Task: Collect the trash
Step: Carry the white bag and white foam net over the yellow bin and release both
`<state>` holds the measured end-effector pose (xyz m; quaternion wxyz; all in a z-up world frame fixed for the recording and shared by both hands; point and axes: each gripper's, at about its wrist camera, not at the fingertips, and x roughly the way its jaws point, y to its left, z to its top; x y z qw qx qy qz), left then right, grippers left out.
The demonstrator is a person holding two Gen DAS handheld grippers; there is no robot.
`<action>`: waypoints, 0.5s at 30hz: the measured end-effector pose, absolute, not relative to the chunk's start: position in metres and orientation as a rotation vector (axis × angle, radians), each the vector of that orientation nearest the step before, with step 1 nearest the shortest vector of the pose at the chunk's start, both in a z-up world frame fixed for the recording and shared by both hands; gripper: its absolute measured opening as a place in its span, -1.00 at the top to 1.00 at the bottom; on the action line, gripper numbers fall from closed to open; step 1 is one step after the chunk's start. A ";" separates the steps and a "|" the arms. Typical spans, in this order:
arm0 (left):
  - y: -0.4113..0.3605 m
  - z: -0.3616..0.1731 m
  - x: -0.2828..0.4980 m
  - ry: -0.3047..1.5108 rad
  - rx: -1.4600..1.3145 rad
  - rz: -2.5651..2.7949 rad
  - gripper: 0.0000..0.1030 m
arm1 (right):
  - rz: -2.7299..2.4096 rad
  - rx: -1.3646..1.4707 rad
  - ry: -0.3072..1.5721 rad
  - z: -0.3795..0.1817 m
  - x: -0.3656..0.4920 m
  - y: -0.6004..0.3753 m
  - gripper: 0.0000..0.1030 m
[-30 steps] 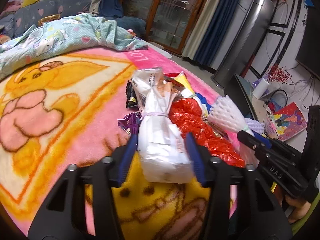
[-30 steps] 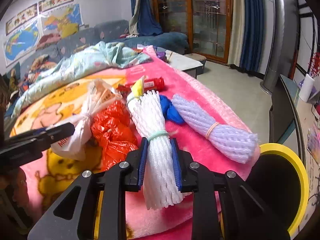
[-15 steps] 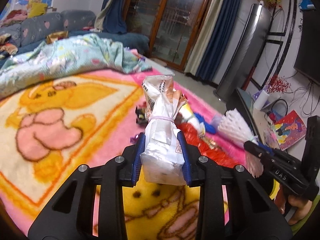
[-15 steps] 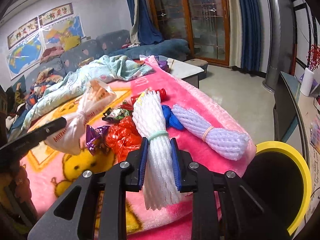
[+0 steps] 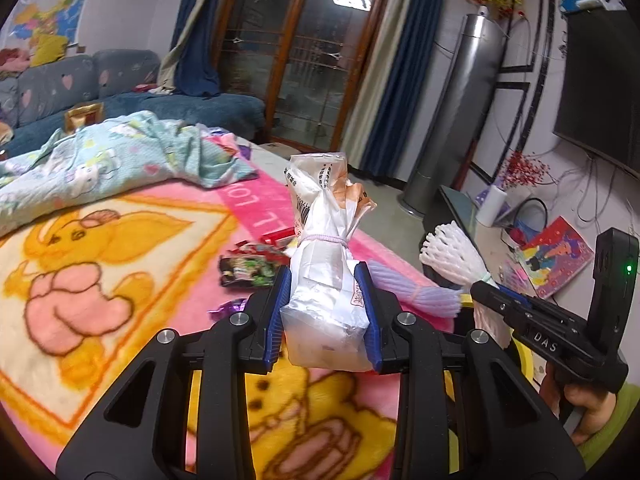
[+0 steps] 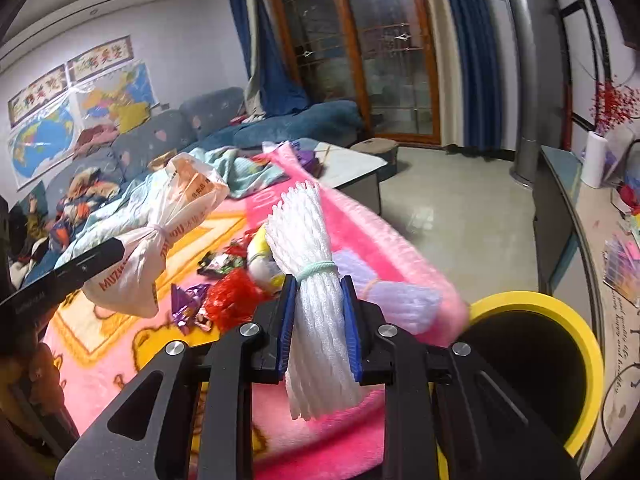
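My left gripper (image 5: 323, 296) is shut on a tied white plastic bag (image 5: 326, 264) and holds it above the pink blanket (image 5: 132, 248); the bag also shows in the right wrist view (image 6: 160, 236). My right gripper (image 6: 318, 308) is shut on a white foam net bundle (image 6: 310, 264), lifted above the blanket and left of the yellow-rimmed bin (image 6: 560, 320). The bundle also shows in the left wrist view (image 5: 452, 256). A purple foam net (image 6: 400, 300), a red plastic bag (image 6: 232, 300) and snack wrappers (image 5: 248, 272) lie on the blanket.
A light blue quilt (image 5: 100, 164) lies bunched at the far side of the blanket. A sofa (image 5: 80, 92) stands behind it. A low table (image 6: 352, 168) and tiled floor (image 6: 460, 216) lie beyond the blanket's edge. A cluttered side counter (image 6: 616, 240) runs along the right.
Both grippers have risen. The white bag has been lifted off the trash pile, and the foam net bundle has been lifted off the blanket.
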<state>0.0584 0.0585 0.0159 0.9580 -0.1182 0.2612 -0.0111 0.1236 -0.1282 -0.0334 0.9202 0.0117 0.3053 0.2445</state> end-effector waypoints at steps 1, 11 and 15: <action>0.055 0.017 0.059 0.529 -0.234 -0.031 0.51 | 0.495 0.027 0.625 -0.032 0.124 -0.131 0.58; 0.013 0.015 0.068 0.543 -0.202 -0.132 0.51 | 0.369 0.071 0.596 -0.026 0.122 -0.177 0.58; -0.002 0.014 0.070 0.549 -0.183 -0.168 0.51 | 0.320 0.089 0.585 -0.026 0.120 -0.192 0.58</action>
